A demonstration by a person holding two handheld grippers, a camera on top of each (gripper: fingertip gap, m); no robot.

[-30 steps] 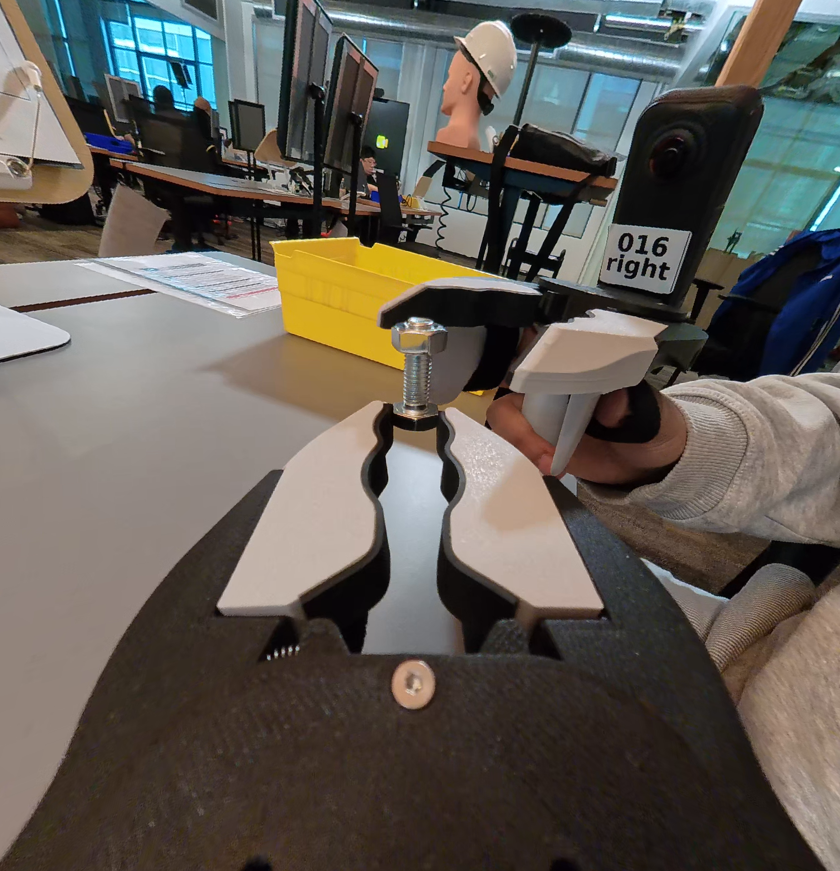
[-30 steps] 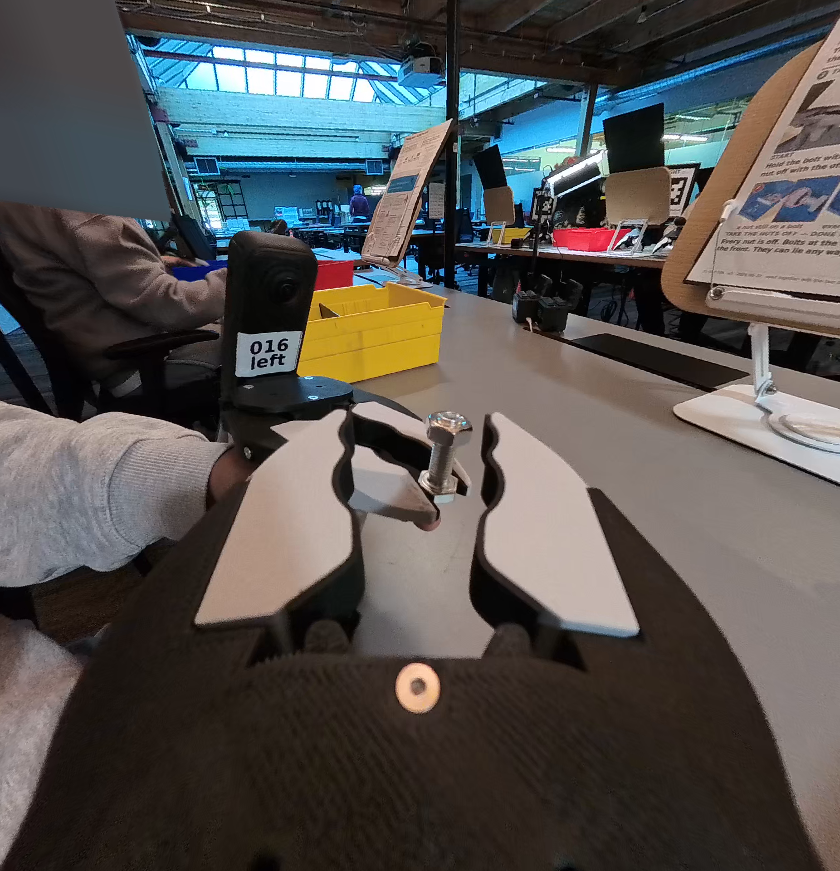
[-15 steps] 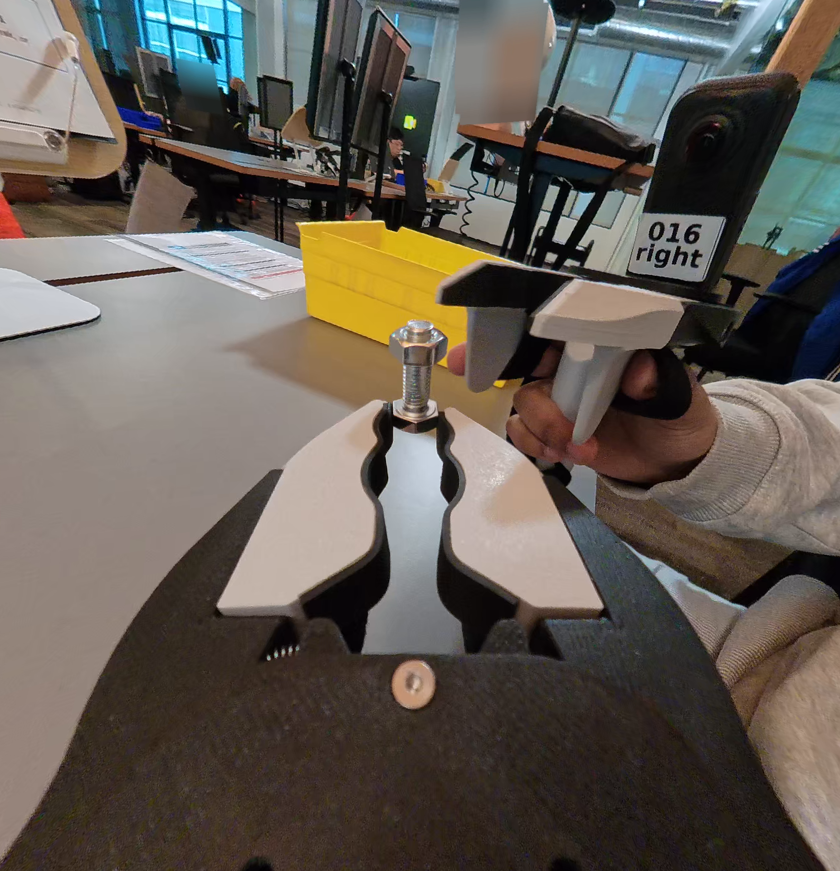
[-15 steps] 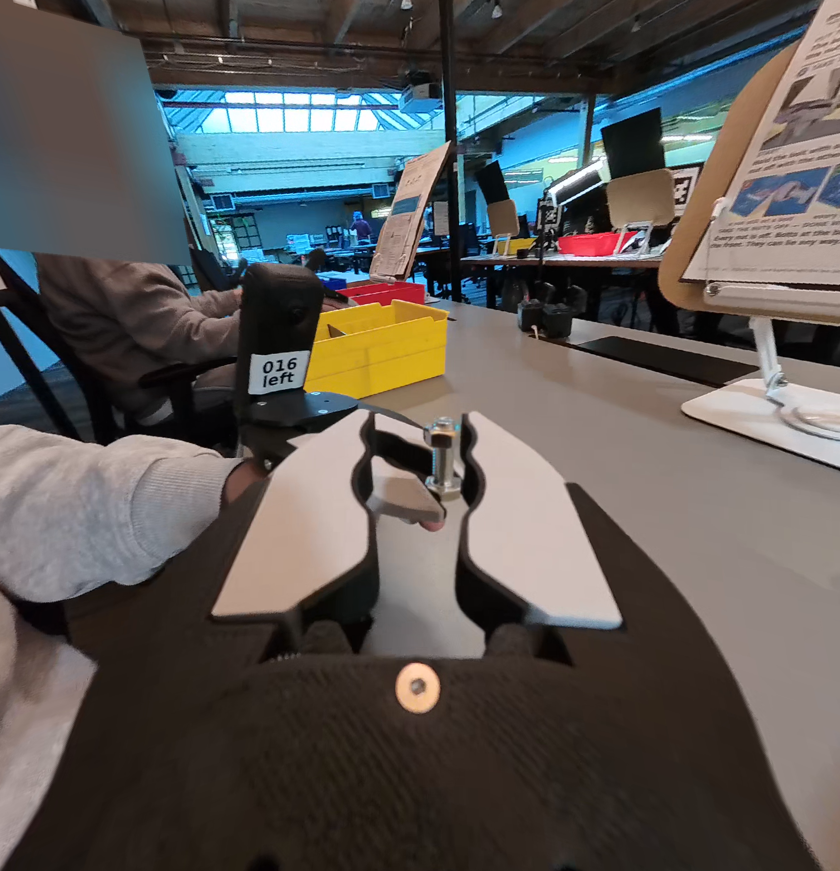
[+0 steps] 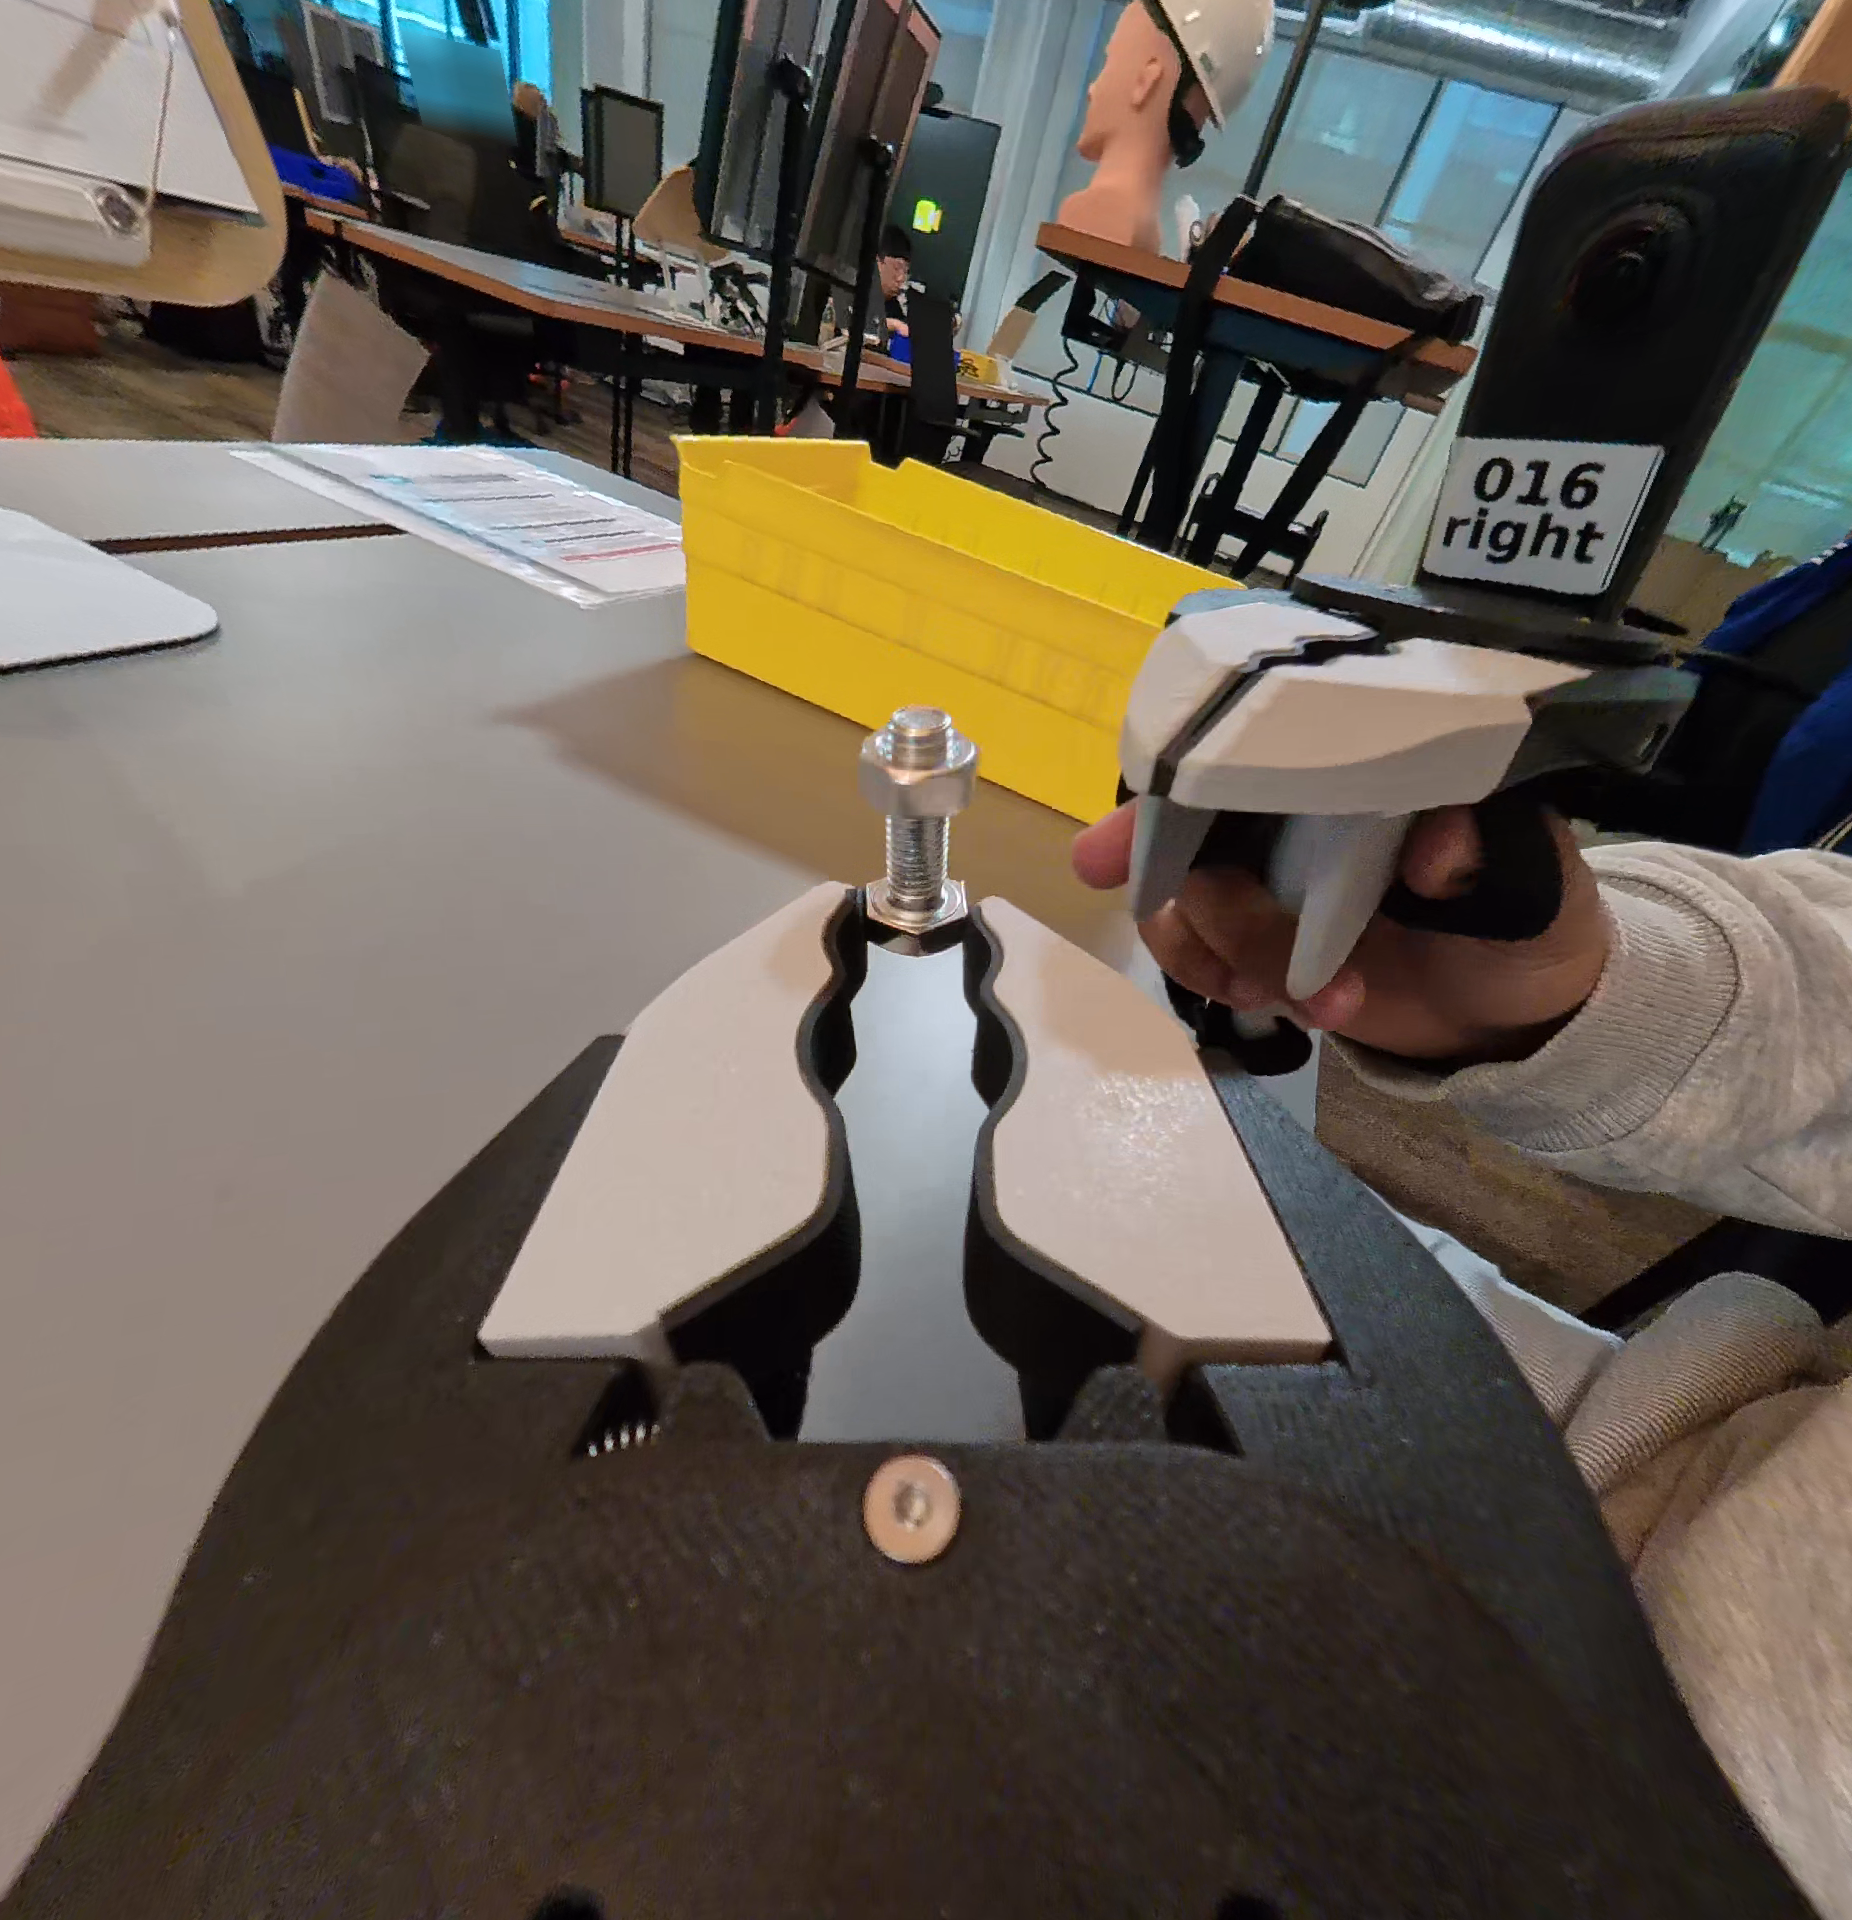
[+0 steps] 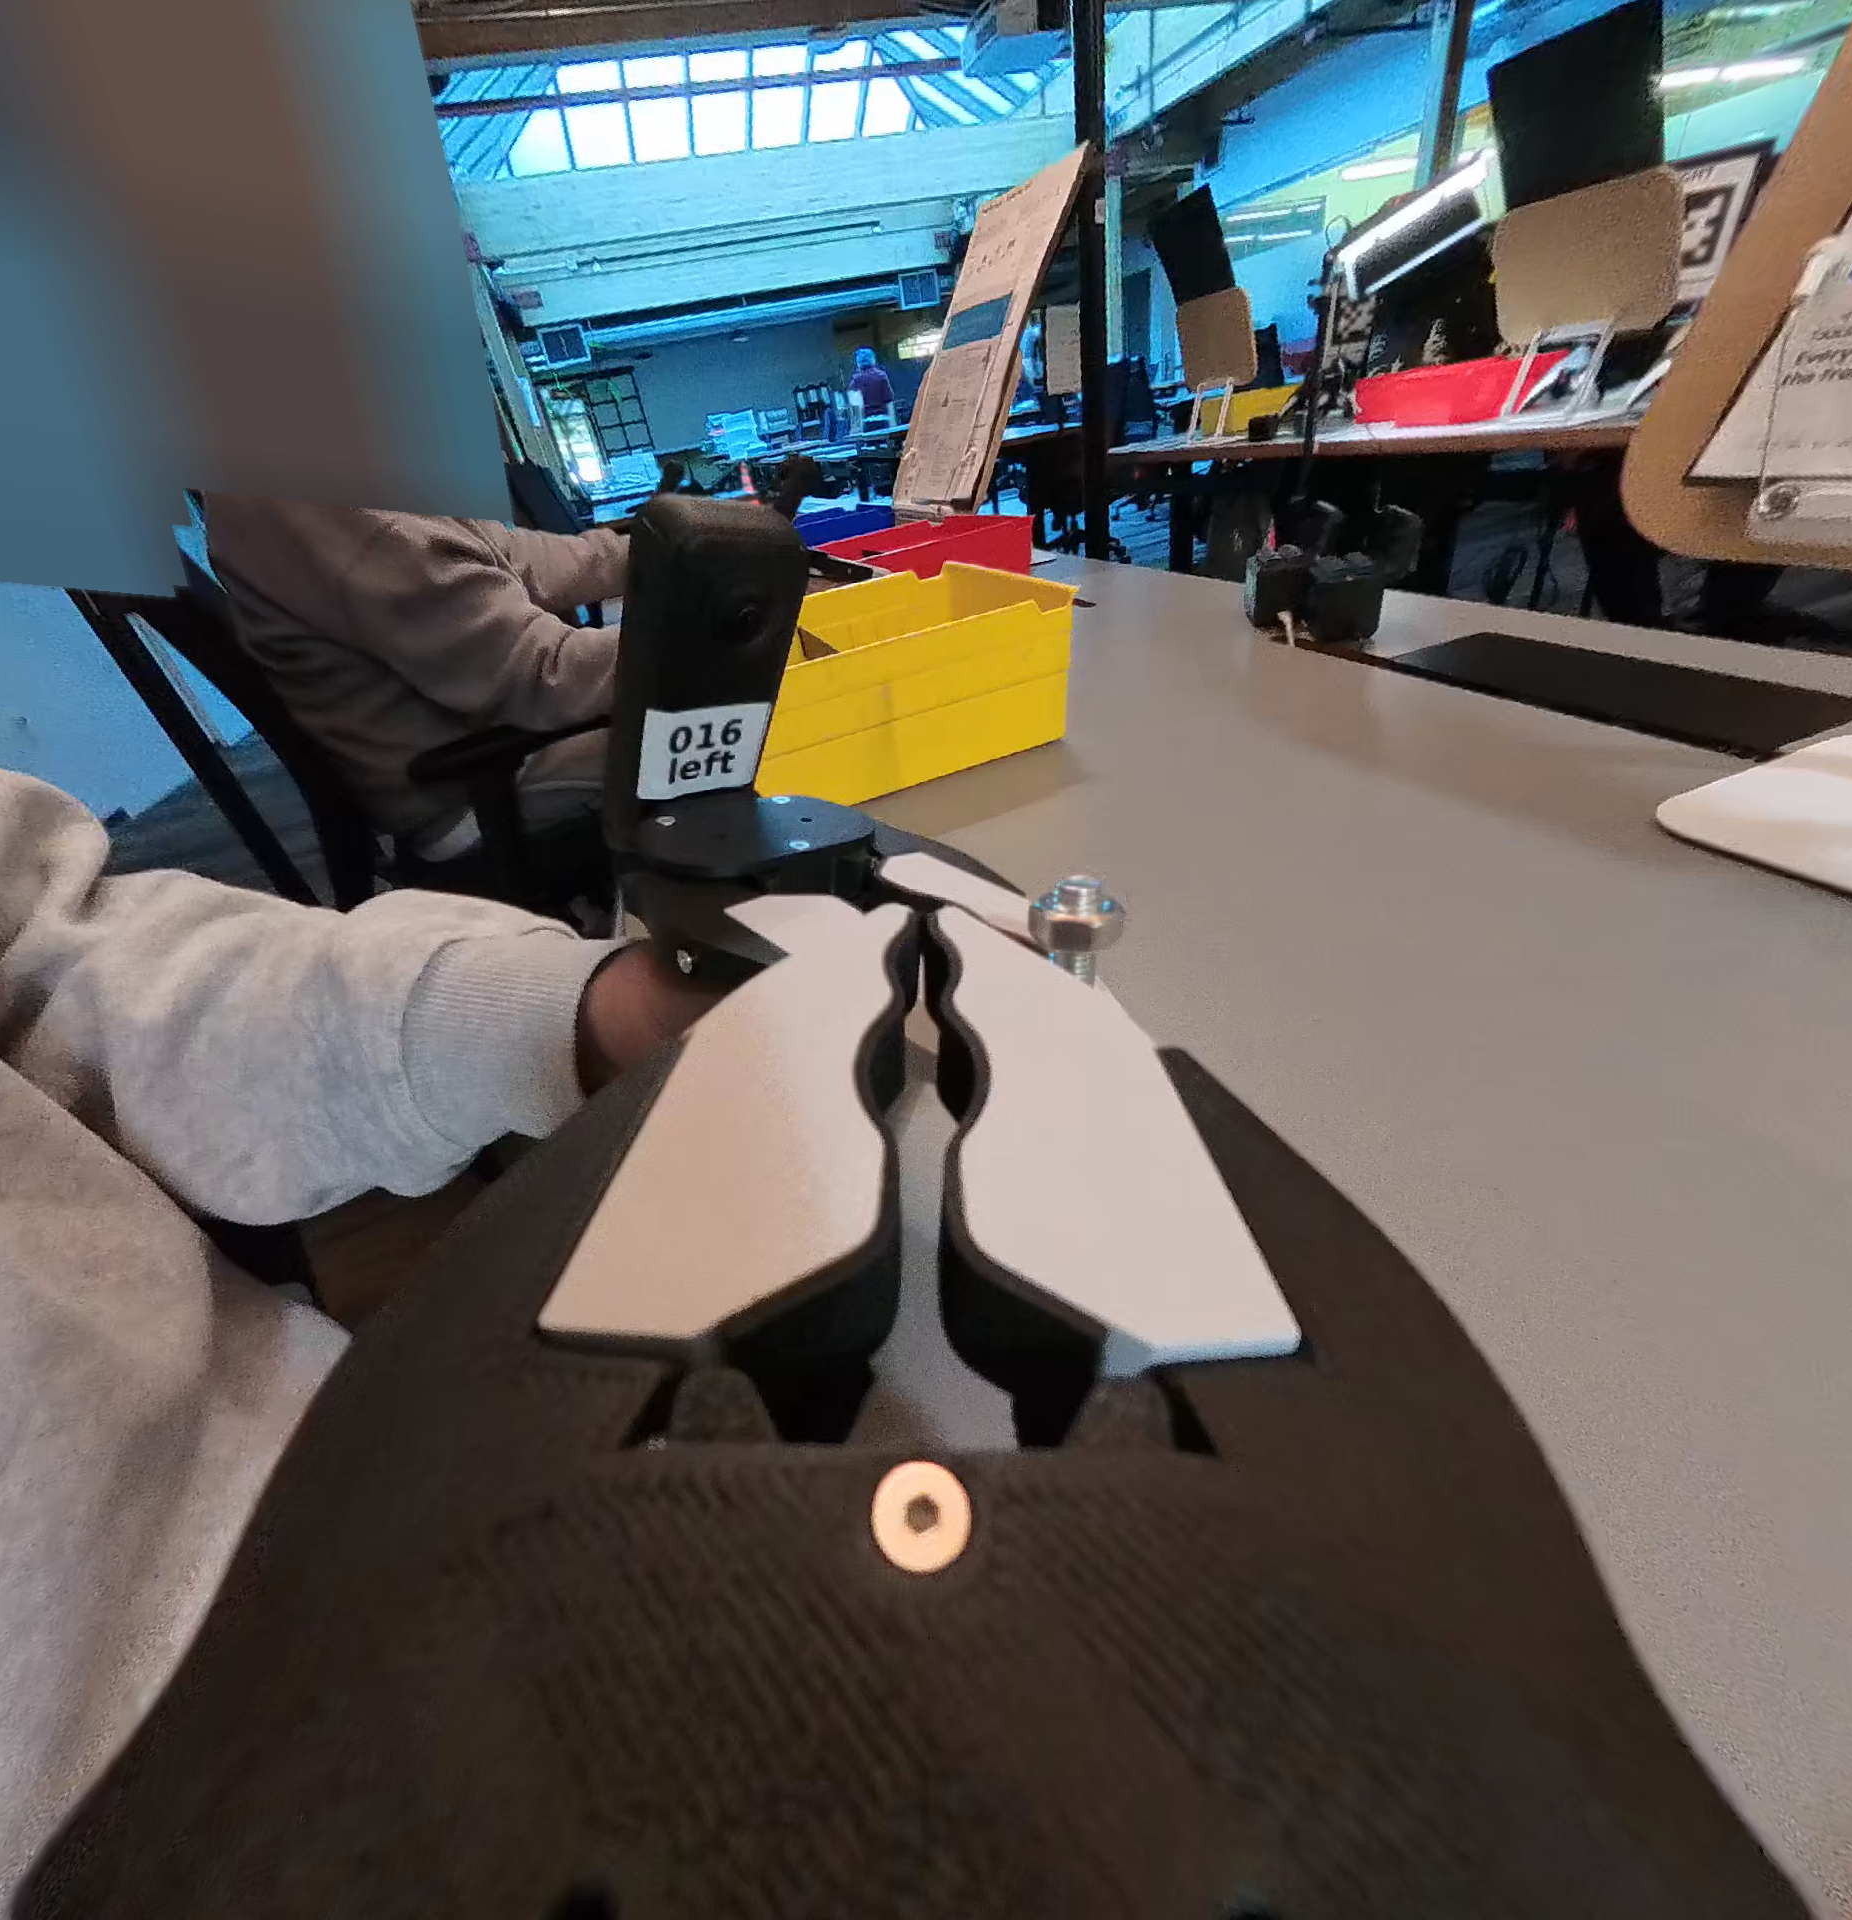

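Note:
My left gripper (image 5: 915,914) is shut on the hex head of a silver bolt (image 5: 914,847) and holds it upright above the grey table (image 5: 330,831). A silver nut (image 5: 919,777) sits near the top of the bolt's thread. My right gripper (image 6: 922,920) is shut with nothing between its fingers. It is just beside the bolt (image 6: 1076,930), which stands to the right of its tips. In the left wrist view the right gripper (image 5: 1161,727) is to the right of the nut and does not touch it.
A yellow bin (image 5: 901,603) stands on the table behind the bolt and also shows in the right wrist view (image 6: 922,686). A white stand base (image 5: 60,603) and a paper sheet (image 5: 506,509) lie at the far left. A seated person's sleeve (image 6: 402,623) is beyond the bin. Tip to tip, the grippers are about 5 cm apart.
My right gripper was open around the nut, then drew back off it to the side and its fingers came together on air. The left gripper kept its hold on the bolt.

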